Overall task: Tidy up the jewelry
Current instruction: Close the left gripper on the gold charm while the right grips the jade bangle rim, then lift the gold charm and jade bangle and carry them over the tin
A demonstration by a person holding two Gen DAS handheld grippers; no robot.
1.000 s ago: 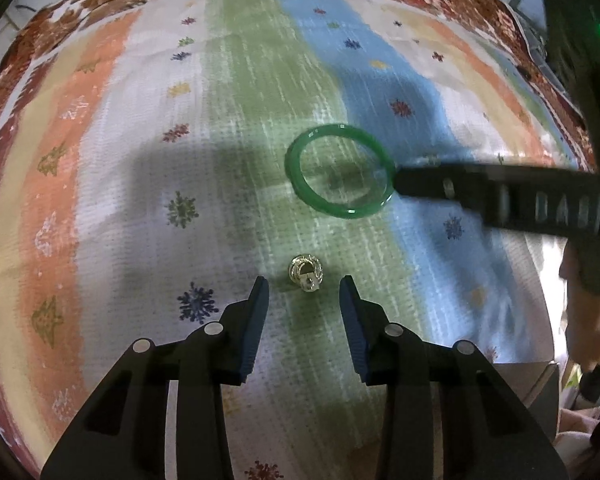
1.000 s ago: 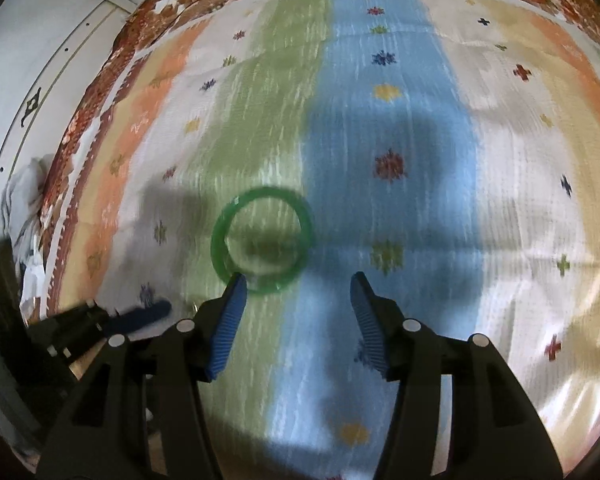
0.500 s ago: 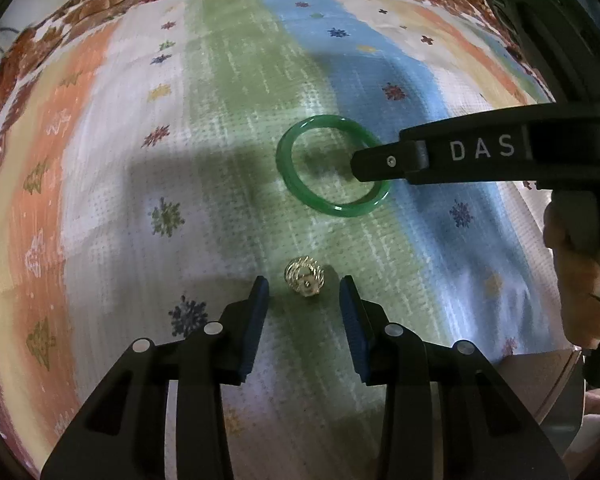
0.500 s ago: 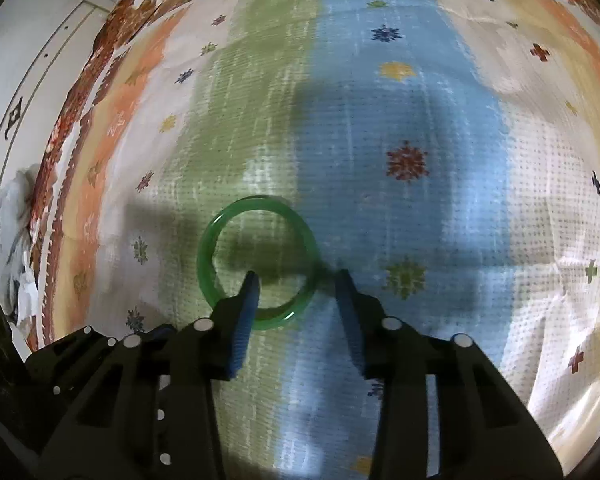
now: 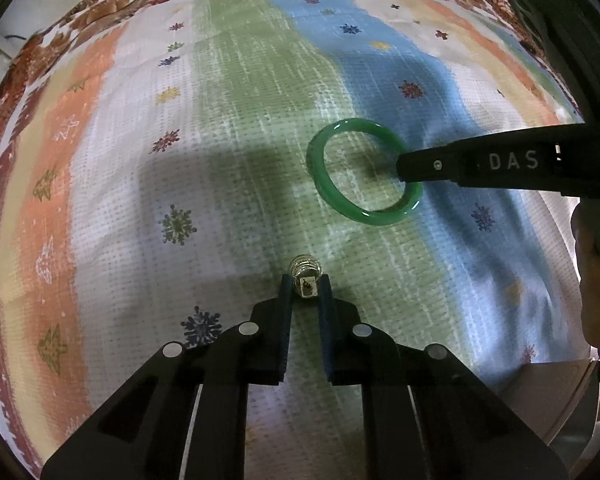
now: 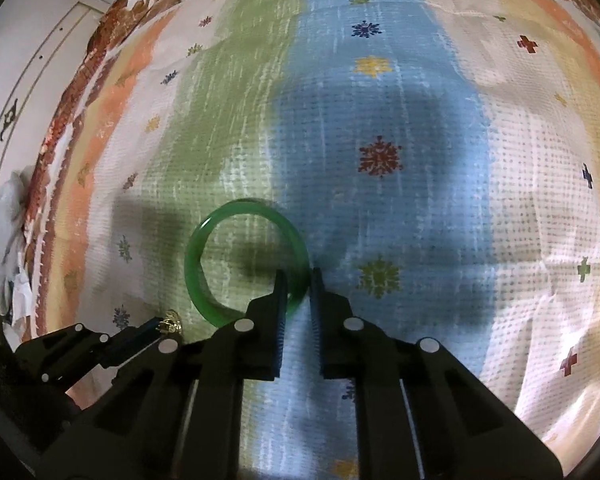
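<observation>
Since half a sec ago both grippers have closed: left gripper [image 5: 305,286] now pinches gold ring [image 5: 305,270] at its tips, right gripper [image 6: 299,282] clamps green bangle [image 6: 246,266] rim; both on patterned cloth [image 6: 420,120], ready to lift.

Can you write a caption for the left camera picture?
Left gripper pinches a gold ring beside the green bangle.

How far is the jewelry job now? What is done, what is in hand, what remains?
Nothing looks put away yet. In hand: the left claw is shut on the small gold ring, and the right claw is shut on the rim of the green bangle. Both pieces seem to lie on the striped cloth. Lifting and placing remain; no jewelry box is visible.
</observation>
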